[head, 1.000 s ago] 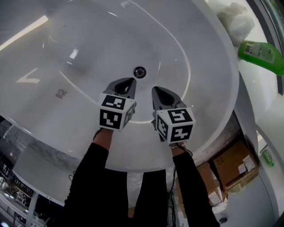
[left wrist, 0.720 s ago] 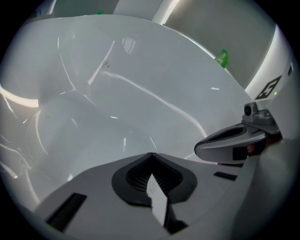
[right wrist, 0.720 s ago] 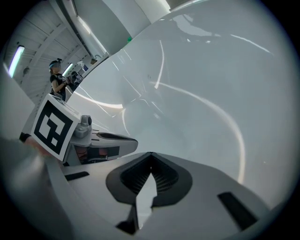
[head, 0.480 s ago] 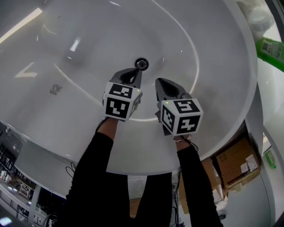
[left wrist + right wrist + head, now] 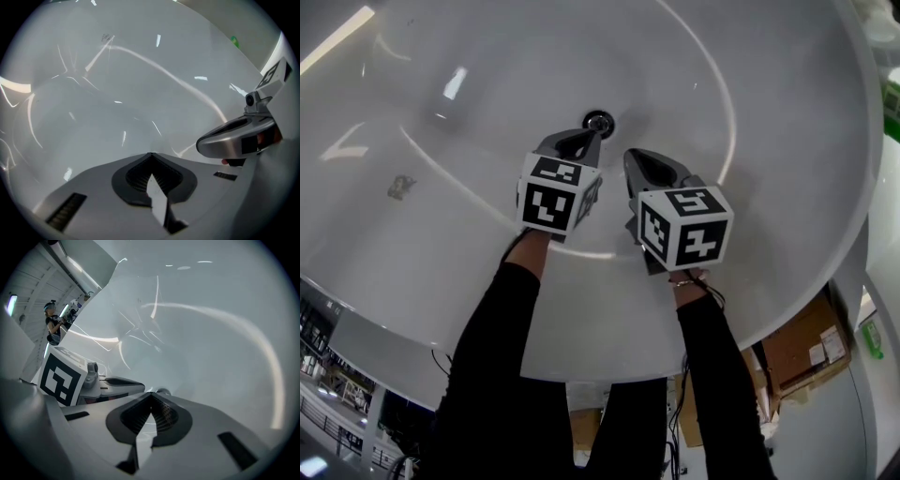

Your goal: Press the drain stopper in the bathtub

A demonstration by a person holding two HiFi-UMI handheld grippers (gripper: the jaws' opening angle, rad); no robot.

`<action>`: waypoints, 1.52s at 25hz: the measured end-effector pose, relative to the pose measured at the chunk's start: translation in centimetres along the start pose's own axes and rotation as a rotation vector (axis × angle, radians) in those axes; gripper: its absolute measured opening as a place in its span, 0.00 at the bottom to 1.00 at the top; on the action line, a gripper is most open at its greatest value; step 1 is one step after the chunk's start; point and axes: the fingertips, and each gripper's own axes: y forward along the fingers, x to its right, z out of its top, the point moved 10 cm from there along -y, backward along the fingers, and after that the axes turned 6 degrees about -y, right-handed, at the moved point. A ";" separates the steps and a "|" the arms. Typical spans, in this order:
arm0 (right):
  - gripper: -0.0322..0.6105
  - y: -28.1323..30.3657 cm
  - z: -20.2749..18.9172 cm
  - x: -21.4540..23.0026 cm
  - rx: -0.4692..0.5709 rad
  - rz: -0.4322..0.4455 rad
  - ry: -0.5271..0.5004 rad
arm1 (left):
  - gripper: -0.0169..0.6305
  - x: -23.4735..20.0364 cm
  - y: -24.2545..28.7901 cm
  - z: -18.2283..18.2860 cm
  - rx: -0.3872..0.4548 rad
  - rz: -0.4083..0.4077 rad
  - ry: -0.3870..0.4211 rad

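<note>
The round chrome drain stopper (image 5: 598, 122) sits in the floor of the white bathtub (image 5: 750, 112). My left gripper (image 5: 585, 139) is shut and empty, and its tip hovers just on the near side of the stopper. My right gripper (image 5: 636, 159) is also shut and empty, a little to the right of the stopper and nearer to me. In the right gripper view the stopper (image 5: 162, 391) peeks out just past the closed tip (image 5: 151, 395), with the left gripper (image 5: 117, 382) alongside. The left gripper view shows its closed tip (image 5: 151, 155) and the right gripper (image 5: 234, 140), but no stopper.
Cardboard boxes (image 5: 802, 347) stand on the floor outside the tub's right rim. A green bottle (image 5: 892, 103) shows at the right edge, and another (image 5: 869, 337) lies lower down. A person (image 5: 52, 324) stands far off in the right gripper view.
Both grippers have moved forward into the tub toward the drain. The left tip has closed most of the gap to the stopper.
</note>
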 end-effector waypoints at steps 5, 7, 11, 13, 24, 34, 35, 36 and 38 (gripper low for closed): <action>0.05 1.5 -0.2 0.6 -0.028 0.006 -0.014 | 0.04 -0.7 1.8 -0.8 -0.001 0.006 -0.017; 0.05 1.7 -0.4 0.9 -0.034 0.007 -0.008 | 0.04 -0.7 2.5 -1.1 -0.006 0.009 -0.019; 0.05 2.7 -1.0 1.2 -0.058 0.016 -0.009 | 0.04 -1.0 3.7 -1.7 -0.016 0.017 -0.023; 0.05 3.4 -1.2 1.1 -0.070 0.023 -0.015 | 0.04 -1.4 4.2 -1.9 -0.016 0.018 -0.034; 0.05 5.5 -1.0 2.4 -0.075 0.027 0.037 | 0.04 -3.1 7.0 -3.1 -0.043 0.038 -0.068; 0.05 6.7 -2.0 2.1 -0.122 0.040 0.022 | 0.04 -3.3 8.4 -4.2 -0.063 0.039 -0.053; 0.05 6.9 -2.0 2.0 -0.122 0.042 0.022 | 0.04 -3.5 8.5 -4.3 -0.064 0.042 -0.055; 0.05 7.0 -2.0 2.0 -0.123 0.042 0.022 | 0.04 -3.7 8.6 -4.5 -0.063 0.044 -0.058; 0.05 7.1 -2.0 2.0 -0.123 0.042 0.021 | 0.04 -3.8 8.7 -4.6 -0.060 0.045 -0.066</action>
